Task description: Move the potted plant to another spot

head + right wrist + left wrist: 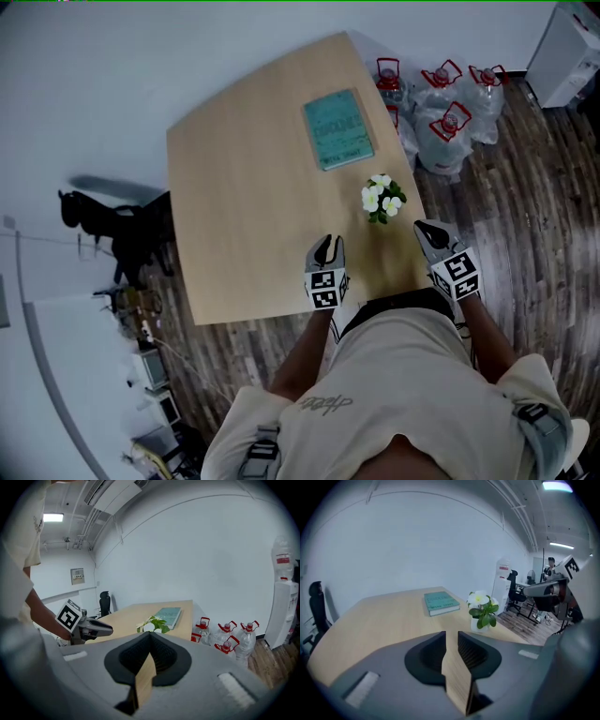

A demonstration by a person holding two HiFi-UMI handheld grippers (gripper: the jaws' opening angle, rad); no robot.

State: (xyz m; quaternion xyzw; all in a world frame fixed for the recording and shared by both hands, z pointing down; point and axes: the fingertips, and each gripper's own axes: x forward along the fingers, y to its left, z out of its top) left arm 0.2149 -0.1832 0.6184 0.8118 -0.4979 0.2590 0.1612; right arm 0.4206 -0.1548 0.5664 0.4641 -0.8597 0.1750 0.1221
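Note:
The potted plant (382, 199), white flowers and green leaves in a small white pot, stands upright near the table's right edge. It also shows in the left gripper view (482, 612) and the right gripper view (152, 624). My left gripper (325, 246) hovers over the table's near edge, to the left of the plant and short of it. Its jaws stand a narrow gap apart with nothing between them (451, 633). My right gripper (428, 230) is just right of the plant at the table's edge, its jaw tips meeting on nothing (150, 634).
A teal book (337, 128) lies on the wooden table (244, 187) beyond the plant. Several water bottles with red handles (450, 112) sit on the floor to the right, by a white water dispenser (567, 42). A dark office chair (112, 225) stands left of the table.

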